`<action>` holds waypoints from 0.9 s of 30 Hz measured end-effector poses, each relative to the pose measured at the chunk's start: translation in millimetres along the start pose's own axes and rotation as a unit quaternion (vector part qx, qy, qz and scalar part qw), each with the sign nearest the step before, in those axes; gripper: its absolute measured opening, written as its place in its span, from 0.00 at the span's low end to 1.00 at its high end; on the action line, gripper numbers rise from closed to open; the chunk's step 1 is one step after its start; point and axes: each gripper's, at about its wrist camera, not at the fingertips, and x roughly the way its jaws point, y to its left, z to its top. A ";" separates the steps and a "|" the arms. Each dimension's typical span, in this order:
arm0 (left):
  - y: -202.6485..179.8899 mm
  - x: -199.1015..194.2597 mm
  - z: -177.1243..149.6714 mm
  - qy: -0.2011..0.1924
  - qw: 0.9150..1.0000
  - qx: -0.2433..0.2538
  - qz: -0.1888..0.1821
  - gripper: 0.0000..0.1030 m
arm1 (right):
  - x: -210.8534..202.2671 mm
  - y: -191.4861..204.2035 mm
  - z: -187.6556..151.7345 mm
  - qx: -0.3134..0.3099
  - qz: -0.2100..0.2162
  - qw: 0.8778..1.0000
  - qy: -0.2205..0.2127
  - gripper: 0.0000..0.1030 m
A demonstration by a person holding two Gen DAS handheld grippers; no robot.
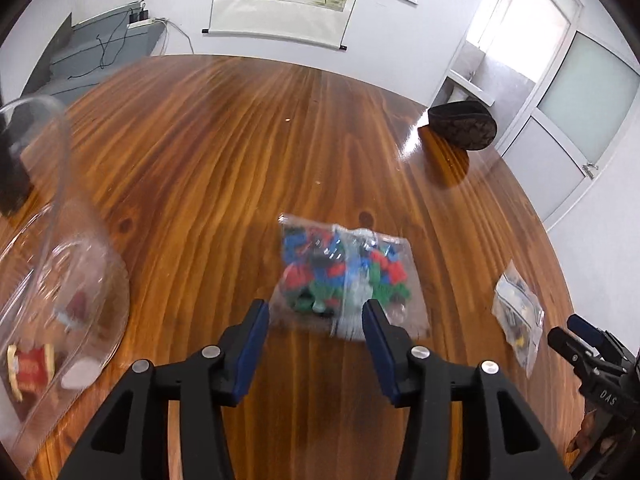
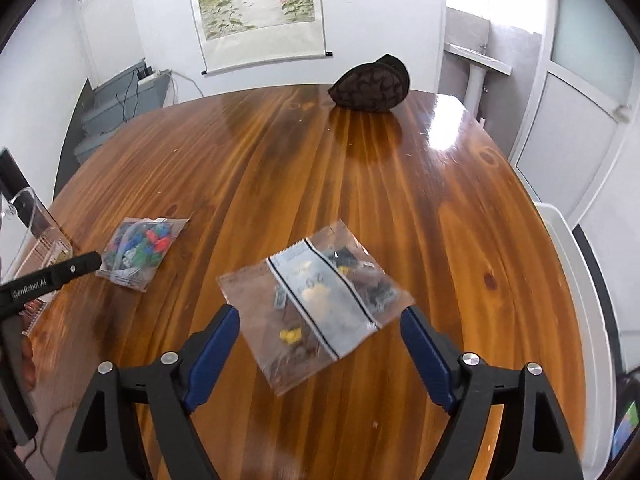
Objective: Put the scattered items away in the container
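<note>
A clear bag of red, blue and green bricks (image 1: 344, 276) lies on the wooden table just ahead of my open left gripper (image 1: 316, 308); it also shows in the right wrist view (image 2: 140, 246). A clear bag of dark and yellow parts (image 2: 320, 300) lies just ahead of my open right gripper (image 2: 320, 316); it also shows in the left wrist view (image 1: 518, 312). A clear plastic container (image 1: 60, 264) stands at the left, holding a red packet (image 1: 30, 368) and other small items. Both grippers are empty.
A brown patterned pouch (image 2: 370, 84) sits at the table's far edge, also in the left wrist view (image 1: 464, 124). The wooden table (image 2: 360, 184) has a rounded edge on the right. A white chair (image 2: 576, 280) stands beyond that edge.
</note>
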 end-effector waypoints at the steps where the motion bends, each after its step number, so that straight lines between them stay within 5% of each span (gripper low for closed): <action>1: -3.6 4.0 3.7 0.002 1.000 0.006 0.003 0.49 | 2.6 0.4 3.9 -0.003 -0.001 1.000 -0.001 0.81; 13: -23.5 27.4 10.7 0.018 0.999 0.044 0.019 0.46 | 59.8 3.6 24.6 -0.010 -0.001 0.999 0.049 0.83; 27: -2.0 -6.1 -37.8 0.021 0.999 0.041 0.023 0.34 | 25.3 42.1 -20.1 -0.056 0.045 0.996 0.060 0.81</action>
